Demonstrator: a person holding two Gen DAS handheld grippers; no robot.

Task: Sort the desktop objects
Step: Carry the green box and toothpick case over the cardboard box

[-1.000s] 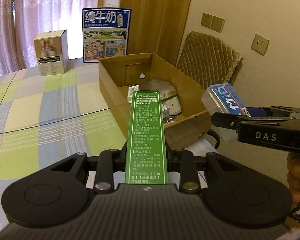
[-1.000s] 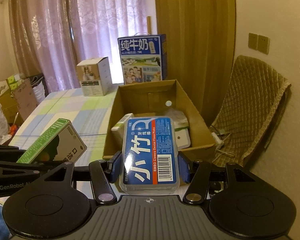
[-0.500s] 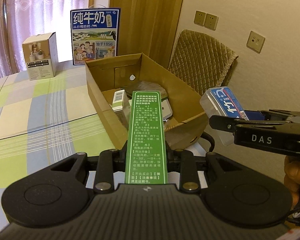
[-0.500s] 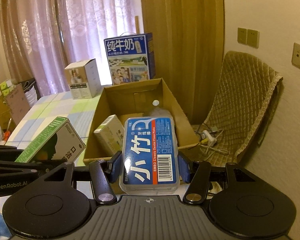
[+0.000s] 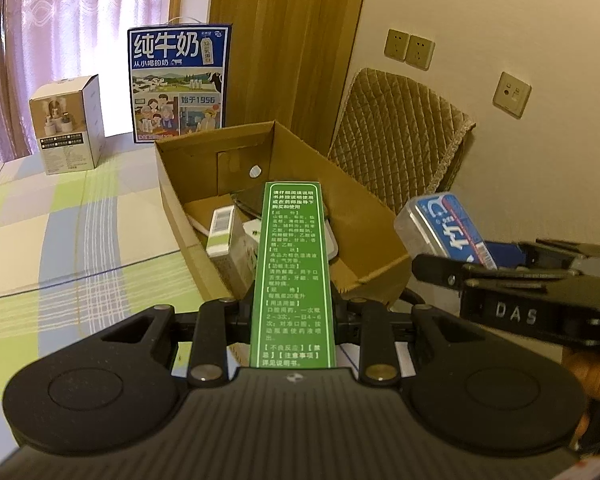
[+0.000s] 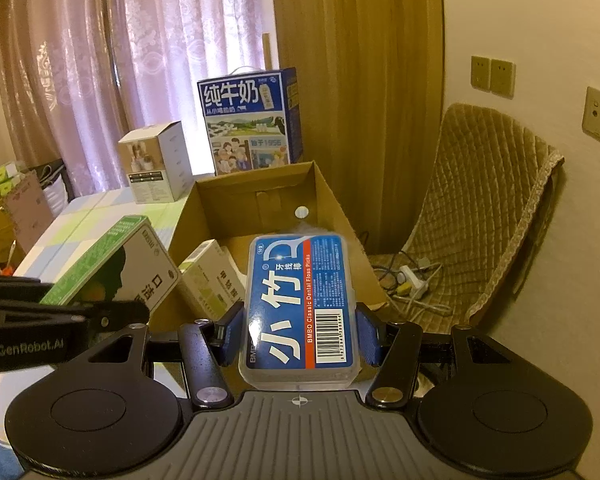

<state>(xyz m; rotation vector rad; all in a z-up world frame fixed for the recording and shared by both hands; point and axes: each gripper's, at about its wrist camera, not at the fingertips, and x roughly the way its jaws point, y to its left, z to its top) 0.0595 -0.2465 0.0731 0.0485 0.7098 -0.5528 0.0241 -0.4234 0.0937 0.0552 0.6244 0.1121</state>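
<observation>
Green medicine box (image 5: 293, 272) sits clamped narrow side up in the left gripper (image 5: 293, 316), whose jaws are closed on its two broad faces, the printed green side facing the left wrist camera and its far end reaching over the near corner of the open cardboard carton (image 5: 292, 148); from the right wrist view the same box (image 6: 112, 268) shows its white front face, tilted, just left of the carton (image 6: 260, 184). Clear floss pick case (image 6: 300, 304) with a blue label lies flat between the blue pads (image 6: 366, 338) of the right gripper (image 6: 300, 340), the jaws closed against its long sides, held in the air in front of the carton's near wall; in the left wrist view that case (image 5: 444, 228) hangs off to the right of the carton, beyond the tabletop edge. Inside the carton lie a white and green carton of medicine (image 5: 226, 240) and other small packs. Checked cloth covers the tabletop (image 5: 60, 232), where a blue milk case (image 5: 178, 84) and a small white product box (image 5: 68, 124) stand behind the carton near the curtain (image 6: 100, 60). A quilted chair (image 6: 480, 200) stands by the wall
</observation>
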